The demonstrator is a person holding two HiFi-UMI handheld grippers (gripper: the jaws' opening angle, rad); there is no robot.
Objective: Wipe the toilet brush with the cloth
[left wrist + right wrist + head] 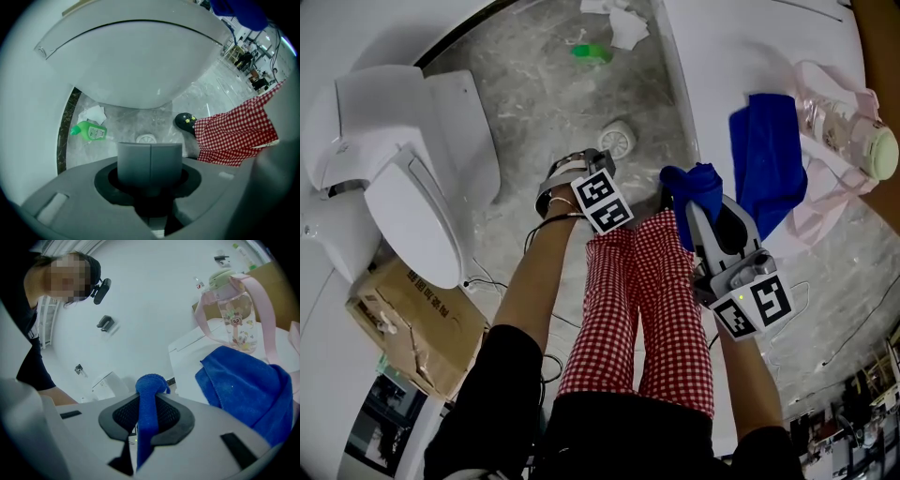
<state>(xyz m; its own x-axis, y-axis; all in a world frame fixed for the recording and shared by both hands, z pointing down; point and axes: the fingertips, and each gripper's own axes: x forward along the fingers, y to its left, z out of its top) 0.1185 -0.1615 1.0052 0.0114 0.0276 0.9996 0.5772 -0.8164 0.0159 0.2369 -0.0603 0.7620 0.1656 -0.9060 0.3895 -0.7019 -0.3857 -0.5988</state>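
My left gripper [578, 176] points straight down over the marble floor. In the left gripper view its jaws [149, 164] are closed on a grey, flat-topped handle [149, 159], which looks like the toilet brush's. The brush head is hidden below it. My right gripper [701, 217] is held over the person's knees, shut on a bunched blue cloth [694, 185]. In the right gripper view the cloth [149, 397] stands up as a strip between the black pads [126, 414].
A second blue cloth [769, 161] and a pink-strapped bottle [853, 136] lie on the white counter at right. The white toilet [403, 187] stands at left, beside a cardboard box [412, 323]. On the floor are a drain [617, 139], a green bottle [592, 53] and tissue [623, 23].
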